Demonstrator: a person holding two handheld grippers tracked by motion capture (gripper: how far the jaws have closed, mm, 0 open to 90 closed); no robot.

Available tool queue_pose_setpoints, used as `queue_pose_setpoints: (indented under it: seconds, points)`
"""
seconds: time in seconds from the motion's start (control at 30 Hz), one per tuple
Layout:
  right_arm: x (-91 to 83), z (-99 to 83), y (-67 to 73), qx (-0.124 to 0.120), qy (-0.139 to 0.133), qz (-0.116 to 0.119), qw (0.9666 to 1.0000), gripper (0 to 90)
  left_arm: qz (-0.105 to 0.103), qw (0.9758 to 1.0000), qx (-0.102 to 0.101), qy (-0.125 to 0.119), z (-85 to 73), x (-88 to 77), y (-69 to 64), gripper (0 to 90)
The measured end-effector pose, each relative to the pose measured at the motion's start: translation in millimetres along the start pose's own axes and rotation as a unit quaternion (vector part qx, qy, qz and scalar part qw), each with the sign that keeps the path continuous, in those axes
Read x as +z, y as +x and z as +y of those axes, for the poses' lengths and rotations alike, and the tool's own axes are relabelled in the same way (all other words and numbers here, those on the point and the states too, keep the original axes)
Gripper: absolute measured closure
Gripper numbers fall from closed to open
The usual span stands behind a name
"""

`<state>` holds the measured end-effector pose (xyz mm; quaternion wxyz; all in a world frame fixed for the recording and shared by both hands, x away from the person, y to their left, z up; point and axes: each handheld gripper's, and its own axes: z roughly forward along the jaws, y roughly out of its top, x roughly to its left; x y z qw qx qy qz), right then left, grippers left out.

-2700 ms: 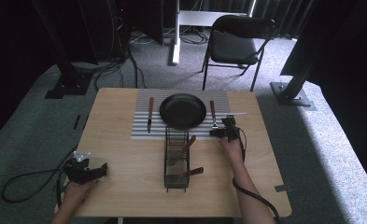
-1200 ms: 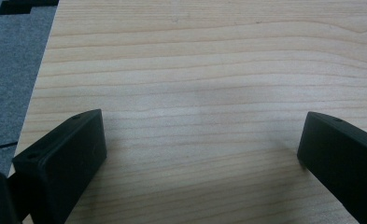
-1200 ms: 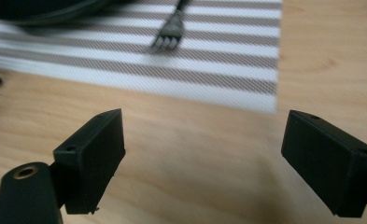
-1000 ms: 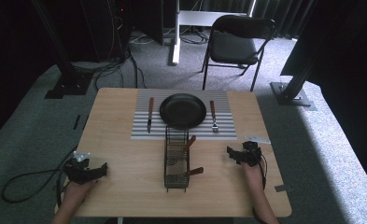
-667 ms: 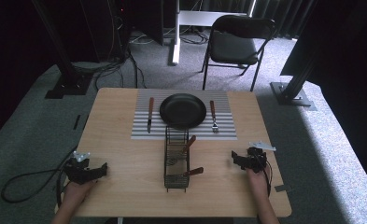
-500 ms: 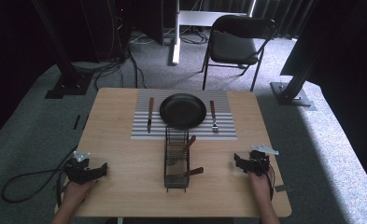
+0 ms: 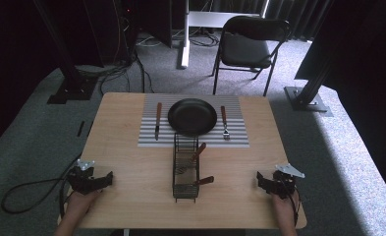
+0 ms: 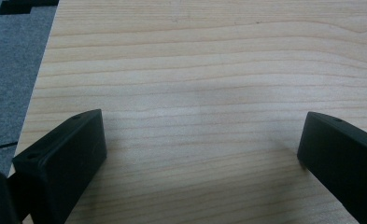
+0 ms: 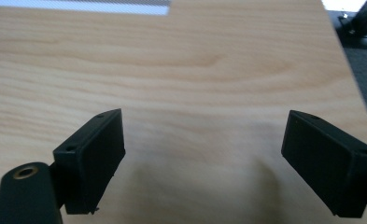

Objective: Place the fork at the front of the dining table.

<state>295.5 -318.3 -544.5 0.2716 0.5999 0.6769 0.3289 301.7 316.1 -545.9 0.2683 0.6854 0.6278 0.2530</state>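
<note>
L gripper (image 7: 91, 178) sits at about 8 o'clock on the wooden table (image 7: 131, 162), near the L edge, held by a hand (image 7: 77, 209) coming in from the bottom; its cable (image 7: 23, 194) loops off over the grey carpet to the L. In the left gripper view (image 8: 197, 154) the jaws stand wide apart w/ nothing but bare wood grain between them, and a strip of carpet shows at 10 o'clock. Moving R, a striped placemat (image 7: 193, 138) lies at 12 o'clock on the table. On it, L to R: a knife (image 7: 157, 120) w/ a brown handle, a black pan (image 7: 192, 117) in the middle, then a fork (image 7: 224, 123) w/ a brown handle, each apart from the pan. Just below the pan, at table centre, a black wire rack (image 7: 185, 169) runs toward 6 o'clock; two brown-handled utensils (image 7: 199, 150) stick out of it, what kind I can't tell. R gripper (image 7: 274, 183) rests at about 4 o'clock near the R edge, a grey plate on top, hand (image 7: 284, 216) behind it. In the right gripper view (image 9: 202, 158) jaws are also wide, empty, over bare wood; the mat's corner shows at 11 o'clock. Beyond the table at 12 o'clock stands a black chair (image 7: 249, 46).
</note>
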Motion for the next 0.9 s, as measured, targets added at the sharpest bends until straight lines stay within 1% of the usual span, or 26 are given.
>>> queue_pose_setpoints:
  seconds: [0.1, 0.13, 0.2, 0.3, 0.37, 0.47, 0.53, 0.9]
  points:
    - [-5.7, -5.8, -6.0, 0.011, 0.001, -0.006, 0.9999, 12.7, 0.000, 1.0000, 0.000, 0.000, 0.0, 0.0, -0.1, 1.0]
    - [-7.9, -7.7, -8.3, 0.015, 0.001, -0.011, 0.9998, 12.7, 0.000, 1.0000, 0.000, 0.000, 0.0, 0.0, 0.0, 1.0]
    - [-10.6, -10.3, -10.8, 0.021, 0.002, -0.010, 0.9997, 12.7, 0.000, 1.0000, 0.000, 0.000, 0.0, 0.0, 0.0, 1.0]
    - [-12.3, -15.0, -12.9, 0.019, 0.016, -0.015, 0.9996, 12.8, 0.000, 1.0000, 0.000, 0.000, 0.0, 0.0, 0.0, 1.0]
    - [-13.9, -17.0, -14.1, 0.019, 0.025, -0.030, 0.9991, 12.9, 0.000, 1.0000, 0.000, 0.000, 0.0, 0.0, -0.1, 1.0]
    - [-15.0, -19.0, -17.6, 0.026, 0.036, -0.039, 0.9983, 13.8, 0.000, 1.0000, 0.000, 0.000, 0.0, 0.0, 0.0, 1.0]
    - [-16.2, -19.9, -18.9, 0.032, 0.036, -0.045, 0.9978, 13.8, 0.000, 1.0000, 0.000, 0.000, 0.0, 0.0, 0.0, 1.0]
    - [-15.2, -19.1, -18.7, 0.033, 0.036, -0.047, 0.9977, 13.5, 0.000, 1.0000, 0.000, 0.000, 0.0, 0.0, -0.1, 1.0]
